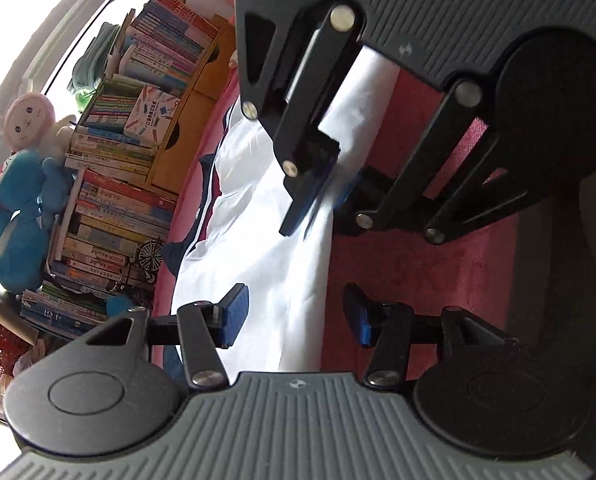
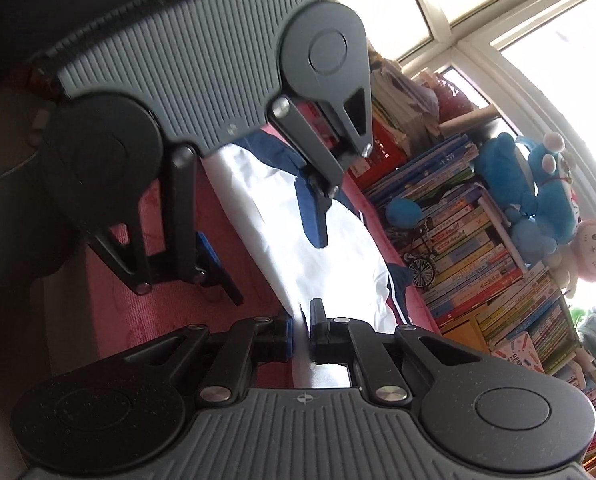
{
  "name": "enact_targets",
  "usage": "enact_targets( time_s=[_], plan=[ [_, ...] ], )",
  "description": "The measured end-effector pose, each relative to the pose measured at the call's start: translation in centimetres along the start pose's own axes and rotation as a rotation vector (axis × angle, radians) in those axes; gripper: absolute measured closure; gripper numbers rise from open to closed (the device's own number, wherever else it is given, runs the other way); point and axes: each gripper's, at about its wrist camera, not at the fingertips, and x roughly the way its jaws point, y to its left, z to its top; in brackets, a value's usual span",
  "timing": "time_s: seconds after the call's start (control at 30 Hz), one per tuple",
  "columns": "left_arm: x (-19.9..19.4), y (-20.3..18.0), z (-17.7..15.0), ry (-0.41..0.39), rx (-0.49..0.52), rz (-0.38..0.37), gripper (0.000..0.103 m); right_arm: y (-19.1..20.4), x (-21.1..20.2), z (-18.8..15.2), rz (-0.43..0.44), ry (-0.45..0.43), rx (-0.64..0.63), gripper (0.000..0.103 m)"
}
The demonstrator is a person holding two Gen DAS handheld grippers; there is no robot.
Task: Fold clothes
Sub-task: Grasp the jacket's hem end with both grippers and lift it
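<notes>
The white garment with navy trim [image 1: 258, 216] lies spread on the pink blanket [image 1: 418, 280], reaching toward its far edge below the stacked books [image 1: 114, 216]. The left gripper [image 1: 298, 316] hovers over the cloth with its fingers wide apart and empty. The right gripper [image 2: 301, 330] has its fingers nearly together, pinching a fold of the white cloth.

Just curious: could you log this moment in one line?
left gripper: open at white garment edge | right gripper: shut on that garment | surface: pink blanket
</notes>
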Motion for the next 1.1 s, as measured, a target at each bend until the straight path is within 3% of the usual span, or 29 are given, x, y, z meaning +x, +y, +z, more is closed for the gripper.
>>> enact_targets(
  time_s=[0.07, 0.2, 0.33, 0.43, 0.53, 0.7, 0.97, 1.1],
  plan=[
    [0.6, 0.7, -0.4, 0.031, -0.049, -0.016, 0.087, 0.5, -0.1, -0.6, -0.028, 0.000, -0.037, 0.080],
    [0.9, 1.5, -1.9, 0.087, -0.104, -0.044, 0.093, 1.3, 0.3, -3.1, -0.089, 0.031, -0.145, 0.080],
    [0.9, 1.5, -4.0, 0.141, -0.114, -0.011, 0.096, 1.1, 0.7, -6.3, -0.143, 0.094, -0.214, 0.091],
    [0.8, 1.9, -5.8, 0.189, -0.129, 0.011, 0.096, -0.6, 0.5, -9.7, -0.177, 0.208, -0.212, 0.096],
    [0.5, 1.9, -6.9, 0.212, -0.121, 0.031, 0.096, -2.7, -0.1, -13.8, -0.219, 0.333, -0.178, 0.097],
    [-0.2, 1.7, -8.4, 0.242, -0.101, 0.061, 0.097, -3.1, -1.8, -17.3, -0.239, 0.393, -0.219, 0.096],
    [-2.0, 1.5, -11.7, 0.290, -0.128, 0.110, 0.092, -3.0, -3.2, -18.5, -0.219, 0.357, -0.266, 0.095],
    [-2.9, 1.6, -13.4, 0.330, -0.165, 0.141, 0.088, -3.2, -4.3, -19.3, -0.234, 0.303, -0.260, 0.086]
  ],
)
